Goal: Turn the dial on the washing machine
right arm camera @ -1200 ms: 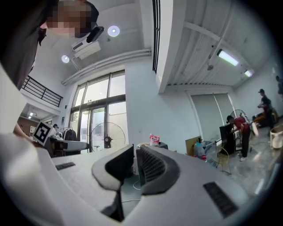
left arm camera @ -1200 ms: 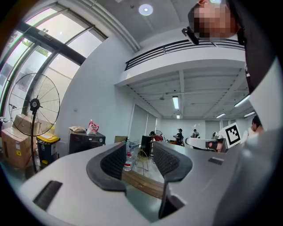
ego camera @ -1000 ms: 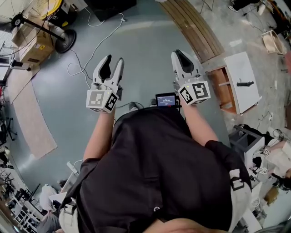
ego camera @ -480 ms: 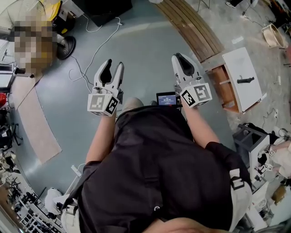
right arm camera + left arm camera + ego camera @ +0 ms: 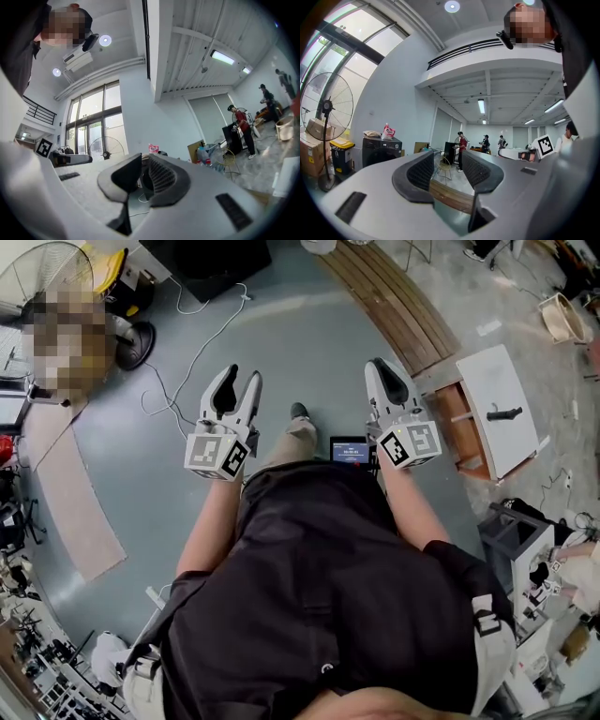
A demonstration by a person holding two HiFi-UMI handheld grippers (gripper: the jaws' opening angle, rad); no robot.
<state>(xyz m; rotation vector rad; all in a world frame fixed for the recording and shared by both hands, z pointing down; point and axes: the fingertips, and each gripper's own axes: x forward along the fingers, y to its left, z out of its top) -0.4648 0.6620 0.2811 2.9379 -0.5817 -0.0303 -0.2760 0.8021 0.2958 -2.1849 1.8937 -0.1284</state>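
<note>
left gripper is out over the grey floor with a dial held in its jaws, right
No. The left gripper is out over the grey floor, but its jaws stand apart and empty, as the left gripper view shows.

Bright even daylight, fisheye-warped edges

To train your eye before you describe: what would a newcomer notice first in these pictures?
Two white claws reach out over the grey floor: the left claw open, the right claw shut, both empty. Wood planks lie beyond the right one, and a white cabinet lies at the right.
</note>
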